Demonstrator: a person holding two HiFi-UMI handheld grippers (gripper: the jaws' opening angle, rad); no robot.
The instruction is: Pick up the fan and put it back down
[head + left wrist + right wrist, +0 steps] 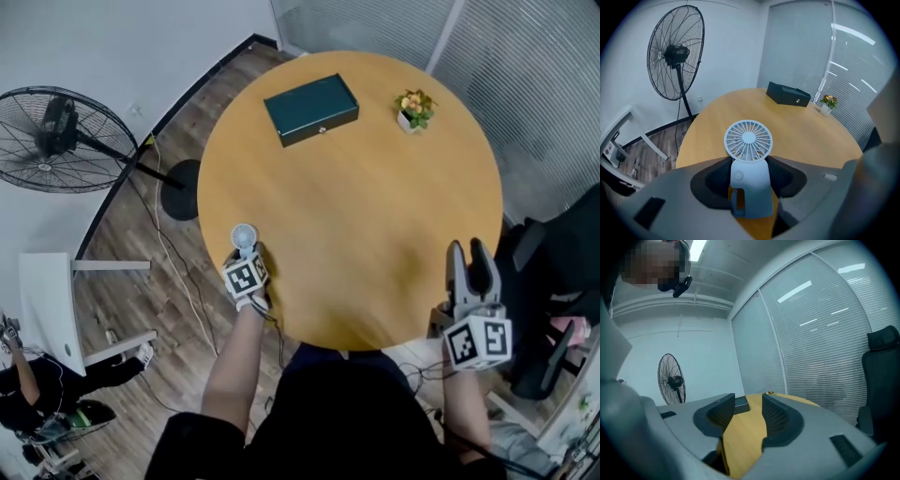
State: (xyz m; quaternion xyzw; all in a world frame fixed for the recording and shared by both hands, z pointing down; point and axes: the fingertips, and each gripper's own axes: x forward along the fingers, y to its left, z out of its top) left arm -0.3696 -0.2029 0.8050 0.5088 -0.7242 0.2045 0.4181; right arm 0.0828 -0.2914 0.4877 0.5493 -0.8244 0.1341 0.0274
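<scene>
**Grip on fan [244, 234] at near-left edge of worktop [375, 206]**

The left tongs [247, 255] pointed steeply down at the near-left rim of the round wooden worktop. They were closed around the small, pale blue-grey fan. In the left gripper view the fan's body filled the gap between the two dark pads, with one pad against each side. The fan stood upright, its round grille above the jaws and facing back towards that camera. The foot of the fan showed against the wood, but whether it rested there or hung just clear could not be told.

The right tongs [468, 251] were held well apart from the left, at the near-right edge of the worktop and close to level. Their jaws stood open and held nothing; only bare wood showed between the pads in the right gripper view.

A dark green box [311, 109] lay on the far side of the worktop, with a small potted plant [413, 110] near it, to its right. A large black floor fan [56, 139] stood on the floor to the left, beside the wall.
</scene>
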